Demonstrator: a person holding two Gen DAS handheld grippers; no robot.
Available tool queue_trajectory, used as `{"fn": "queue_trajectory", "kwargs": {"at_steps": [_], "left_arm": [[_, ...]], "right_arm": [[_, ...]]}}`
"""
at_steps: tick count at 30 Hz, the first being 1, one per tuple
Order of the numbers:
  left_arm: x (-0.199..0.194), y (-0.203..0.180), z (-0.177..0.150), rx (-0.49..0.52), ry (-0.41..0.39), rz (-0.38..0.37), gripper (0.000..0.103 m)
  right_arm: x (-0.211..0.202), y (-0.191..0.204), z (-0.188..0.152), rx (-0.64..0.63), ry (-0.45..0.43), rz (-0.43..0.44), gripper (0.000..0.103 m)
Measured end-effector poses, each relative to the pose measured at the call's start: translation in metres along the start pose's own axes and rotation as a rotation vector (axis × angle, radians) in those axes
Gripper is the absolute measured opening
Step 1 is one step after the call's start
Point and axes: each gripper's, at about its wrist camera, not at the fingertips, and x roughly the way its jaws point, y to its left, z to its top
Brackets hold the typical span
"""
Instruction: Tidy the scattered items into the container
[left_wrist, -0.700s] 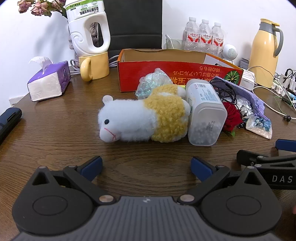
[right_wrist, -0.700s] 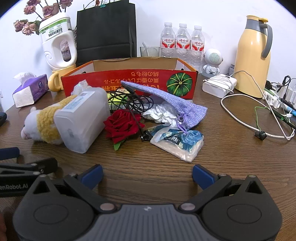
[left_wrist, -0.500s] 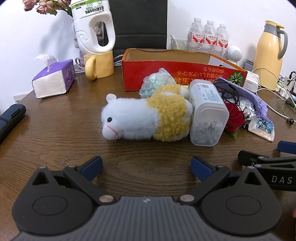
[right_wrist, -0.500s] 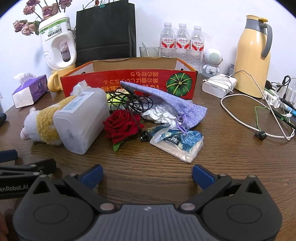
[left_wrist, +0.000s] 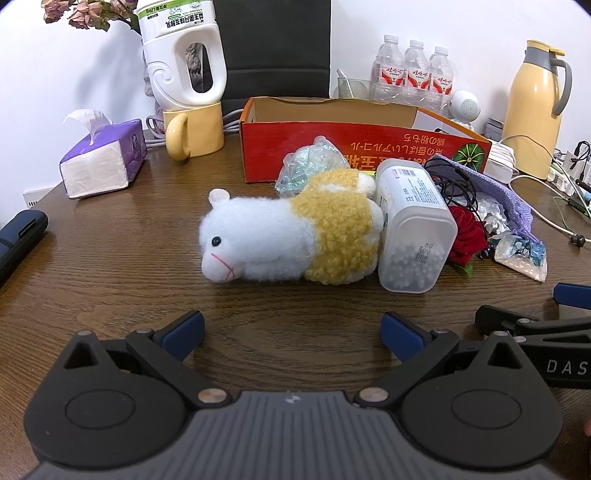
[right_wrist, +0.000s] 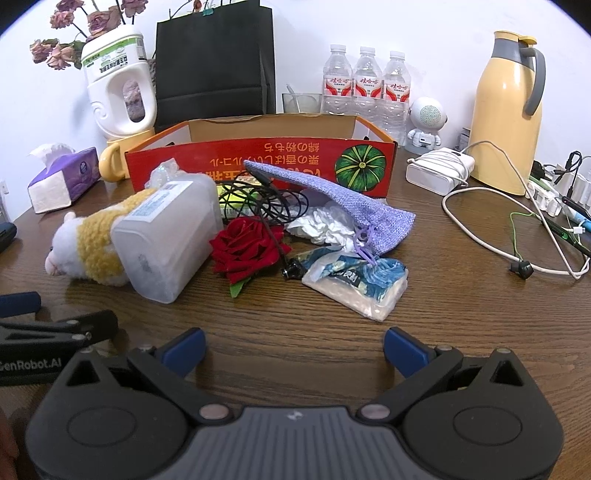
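Observation:
A white and yellow plush sheep (left_wrist: 291, 240) lies on its side just beyond my open left gripper (left_wrist: 291, 332), apart from it. A clear plastic jar (left_wrist: 413, 229) of beads lies against the sheep. Behind stands the red cardboard box (left_wrist: 354, 151), open at the top. In the right wrist view my right gripper (right_wrist: 293, 349) is open and holds nothing. Ahead of it lie a red rose (right_wrist: 245, 247), a blue and white packet (right_wrist: 358, 282), a purple knitted pouch (right_wrist: 343, 210), a tangled black cable (right_wrist: 262, 203) and crumpled white plastic (right_wrist: 325, 223).
A purple tissue box (left_wrist: 101, 160), a yellow mug (left_wrist: 194, 129) with a white jug (left_wrist: 184, 55) on it, water bottles (right_wrist: 365, 86), a yellow thermos (right_wrist: 508, 110), a white charger (right_wrist: 437, 170) and cables (right_wrist: 517, 236) ring the pile. A dark case (left_wrist: 20, 236) lies at the left edge.
The left gripper has shifted a little to the left, so the sheep and jar sit further right in its view. The right gripper has barely moved.

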Motion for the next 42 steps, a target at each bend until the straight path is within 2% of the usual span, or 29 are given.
{"fn": "queue_trajectory", "kwargs": {"at_steps": [19,22,25,26,28,31,33,34,37,39,42], "left_arm": [[0.000,0.001,-0.001,0.007,0.000,-0.006,0.103],[-0.012,0.007,-0.004,0.105,-0.028,-0.061,0.103],[-0.030,0.028,-0.005,0.149,-0.171,-0.059,0.103],[-0.035,0.038,-0.003,0.165,-0.231,-0.081,0.103],[-0.035,0.052,0.008,0.190,-0.275,-0.127,0.103],[-0.021,0.062,0.031,0.227,-0.256,-0.202,0.103],[-0.005,0.063,0.045,0.341,-0.231,-0.300,0.103],[0.000,0.061,0.049,0.390,-0.224,-0.320,0.103],[0.020,0.048,0.062,0.557,-0.168,-0.337,0.103],[0.028,0.043,0.063,0.638,-0.167,-0.371,0.103],[0.039,0.035,0.056,0.685,-0.084,-0.401,0.101]], "right_arm": [[-0.001,0.000,0.000,0.000,0.000,0.001,0.103],[-0.006,0.000,-0.001,-0.010,0.002,0.015,0.103],[-0.022,-0.003,-0.001,-0.006,-0.065,0.110,0.101],[-0.026,-0.003,0.002,-0.007,-0.088,0.144,0.101],[-0.030,0.000,0.012,-0.013,-0.131,0.199,0.098],[-0.026,0.015,0.028,-0.040,-0.162,0.265,0.096],[-0.016,0.027,0.036,-0.055,-0.150,0.282,0.091],[-0.011,0.032,0.039,-0.058,-0.141,0.284,0.088],[0.004,0.042,0.045,-0.047,-0.120,0.278,0.083],[0.011,0.044,0.048,-0.043,-0.114,0.266,0.082],[0.017,0.044,0.049,-0.054,-0.104,0.231,0.078]]}}
